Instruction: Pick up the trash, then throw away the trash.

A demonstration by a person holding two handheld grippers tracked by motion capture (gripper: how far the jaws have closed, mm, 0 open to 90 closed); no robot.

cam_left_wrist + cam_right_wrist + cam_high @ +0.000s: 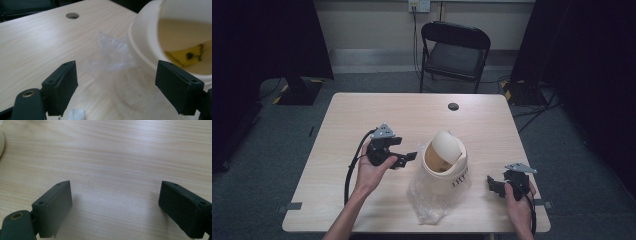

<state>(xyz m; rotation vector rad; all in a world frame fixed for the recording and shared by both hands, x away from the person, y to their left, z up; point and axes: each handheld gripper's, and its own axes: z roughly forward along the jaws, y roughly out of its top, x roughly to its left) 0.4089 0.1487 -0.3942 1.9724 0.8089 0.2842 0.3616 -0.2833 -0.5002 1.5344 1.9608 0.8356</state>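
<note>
A cream bin [447,167] with a swing lid [448,145] stands in the middle of the table, lid tilted open. Inside it I see something yellow with dark spots [187,55]. A clear plastic bag [428,196] is wrapped round the bin's lower part and spreads toward the front edge; the bag [115,54] lies crumpled beside the bin [147,42] in the left gripper view. My left gripper [411,157] is held just left of the bin and points at it, jaws wide apart with nothing between them. My right gripper [491,184] rests open over bare wood at the right.
The light wooden table [362,115] has a round cable hole [453,106] near its far edge. A black folding chair [454,52] stands behind the table. Dark curtains and stands flank the room's sides. A small white scrap [76,115] lies under the left gripper.
</note>
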